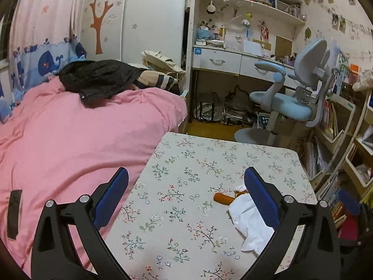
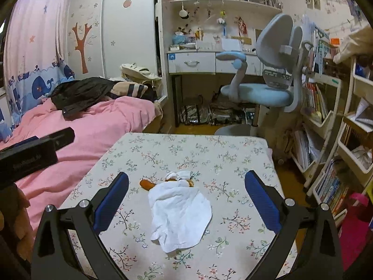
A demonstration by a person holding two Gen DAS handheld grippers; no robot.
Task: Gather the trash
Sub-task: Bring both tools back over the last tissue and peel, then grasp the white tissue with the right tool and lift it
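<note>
Right wrist view: nothing is being held yet by either wide-open gripper, left included, while tissue and possibly peel are still lying uncollected on the table.

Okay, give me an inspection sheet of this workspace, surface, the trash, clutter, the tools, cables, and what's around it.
Surface: floral table, mostly bare.
Job's things: crumpled white tissue lies on the table, partly covering an orange scrap; neither is held.
Clutter: nothing else seen on the table.
Grippers: left tool open, its space empty, the tissue beside its right finger; right tool open, the tissue lying between its fingers, pads not touching it.
Cables: nothing seen.
Surroundings: pink bed to the left, blue desk chair and desk behind, bookshelves to the right.
</note>
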